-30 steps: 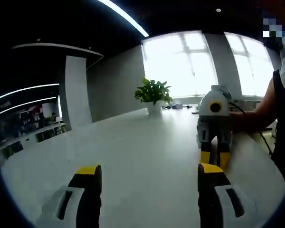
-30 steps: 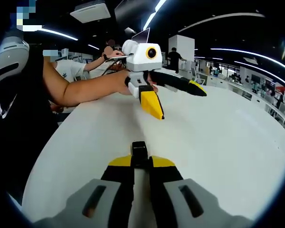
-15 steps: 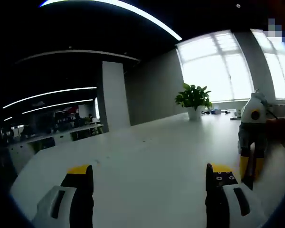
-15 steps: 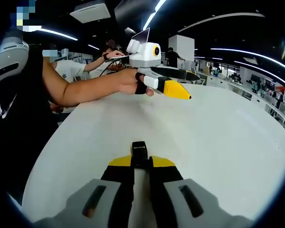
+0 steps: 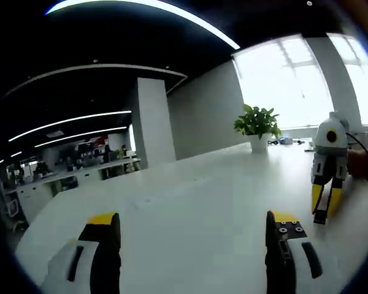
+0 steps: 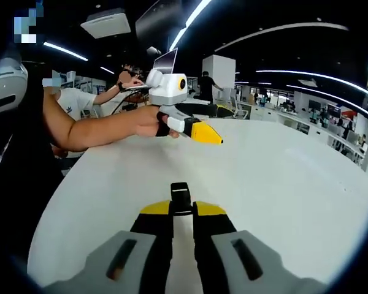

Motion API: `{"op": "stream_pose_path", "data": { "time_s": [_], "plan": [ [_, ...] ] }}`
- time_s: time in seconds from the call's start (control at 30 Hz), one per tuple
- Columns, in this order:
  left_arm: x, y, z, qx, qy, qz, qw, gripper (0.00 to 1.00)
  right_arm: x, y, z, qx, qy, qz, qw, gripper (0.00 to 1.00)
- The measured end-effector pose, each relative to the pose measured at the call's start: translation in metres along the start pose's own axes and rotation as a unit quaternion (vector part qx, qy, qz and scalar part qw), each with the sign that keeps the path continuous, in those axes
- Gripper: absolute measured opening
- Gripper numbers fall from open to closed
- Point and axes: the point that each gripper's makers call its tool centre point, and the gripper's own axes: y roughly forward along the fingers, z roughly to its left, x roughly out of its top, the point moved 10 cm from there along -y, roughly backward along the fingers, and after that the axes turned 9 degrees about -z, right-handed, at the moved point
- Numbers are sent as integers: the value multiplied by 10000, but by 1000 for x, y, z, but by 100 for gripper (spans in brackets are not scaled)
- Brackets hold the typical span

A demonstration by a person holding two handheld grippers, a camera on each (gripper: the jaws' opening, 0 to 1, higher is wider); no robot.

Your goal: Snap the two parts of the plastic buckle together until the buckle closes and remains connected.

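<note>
Right gripper [image 6: 182, 211]: jaws drawn nearly together, pinching a small black buckle part [image 6: 180, 197] that sticks out just past the yellow tips, low over the white bench [image 6: 282, 190]. In the left gripper view the same gripper [image 5: 324, 207] hangs at the right edge, tips pointing down, the dark piece visible between them just above the bench surface. Left gripper [image 5: 193, 223]: jaws spread wide, nothing between them. In the right gripper view it [image 6: 203, 131] is held in the person's hand [image 6: 152, 122], raised above the bench, well apart from the right gripper. Potted plant [image 5: 257, 125] stands at the far bench edge by the window.
</note>
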Motion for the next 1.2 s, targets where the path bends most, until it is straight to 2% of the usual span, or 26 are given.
{"op": "stream_pose_path", "data": {
  "time_s": [0.17, 0.43, 0.73, 1.2],
  "plan": [
    [1, -3, 1, 59, -30, 19, 10000, 100, 8, -5, -7, -299, 96, -90, 9995, 9],
    [1, -3, 5, 150, -104, 114, 9998, 100, 13, -8, -11, -574, 147, -190, 9981, 9],
    [-1, -5, 3, 173, -143, 183, 9996, 100, 23, -16, -24, -1229, 417, -493, 9903, 9],
    [-4, -6, 0, 193, -129, 326, 9992, 100, 17, -22, -41, -1668, 621, -423, 9831, 9]
  ]
}}
